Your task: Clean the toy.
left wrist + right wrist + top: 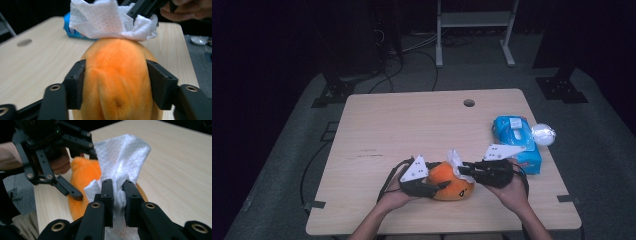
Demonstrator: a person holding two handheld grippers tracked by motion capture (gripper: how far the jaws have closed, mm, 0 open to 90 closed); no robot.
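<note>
An orange plush toy (451, 182) lies near the front edge of the wooden table (412, 125). My left gripper (439, 185) comes in from the left and is shut on it; in the left gripper view both pads press into the toy's (117, 75) sides. A white tissue (456, 160) rests on the far end of the toy. My right gripper (463, 170) reaches in from the right and is shut on the tissue (125, 157), which is bunched between its jaws (118, 192) against the toy (85, 173). In the left gripper view the tissue (112, 20) drapes over the toy's top.
A blue tissue pack (517, 142) lies at the table's right side, with a shiny white ball-like thing (543, 134) beside it at the edge. A round cable hole (469, 103) sits near the far edge. Dark stands and cables are on the floor beyond.
</note>
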